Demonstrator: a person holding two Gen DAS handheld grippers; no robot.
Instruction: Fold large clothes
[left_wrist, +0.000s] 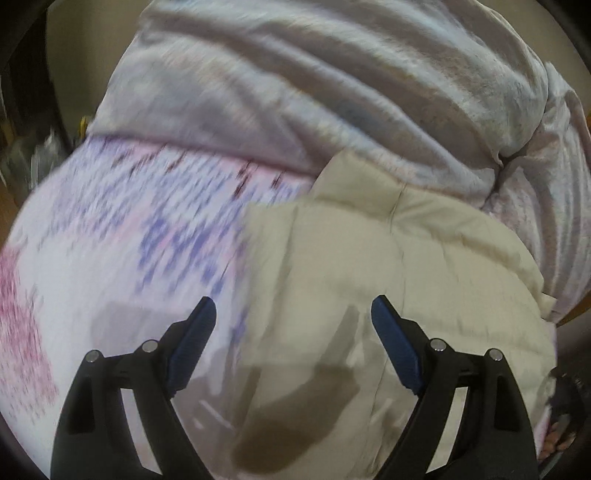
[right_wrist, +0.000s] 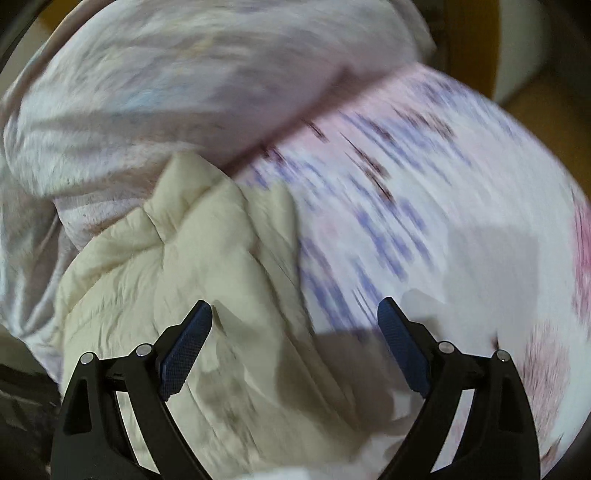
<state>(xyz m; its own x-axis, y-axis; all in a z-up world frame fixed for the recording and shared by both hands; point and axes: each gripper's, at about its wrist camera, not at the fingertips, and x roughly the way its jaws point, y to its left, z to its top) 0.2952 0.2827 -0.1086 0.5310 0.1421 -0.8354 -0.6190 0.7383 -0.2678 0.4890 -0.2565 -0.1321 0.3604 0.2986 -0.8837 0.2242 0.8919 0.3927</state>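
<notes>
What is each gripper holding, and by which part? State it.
Nothing is held. The left gripper and right gripper are both open above the cream jacket, with no cloth between their fingers.

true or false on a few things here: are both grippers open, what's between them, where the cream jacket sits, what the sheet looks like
1. The left gripper is open. True.
2. The right gripper is clamped on the cream padded jacket. False: its jaws stand wide apart, holding nothing.
3. The jacket lies on a floral-print sheet. True.
4. The sheet is plain black. False: white with purple and pink print.
5. A pale bunched blanket lies beyond the jacket. True.
</notes>
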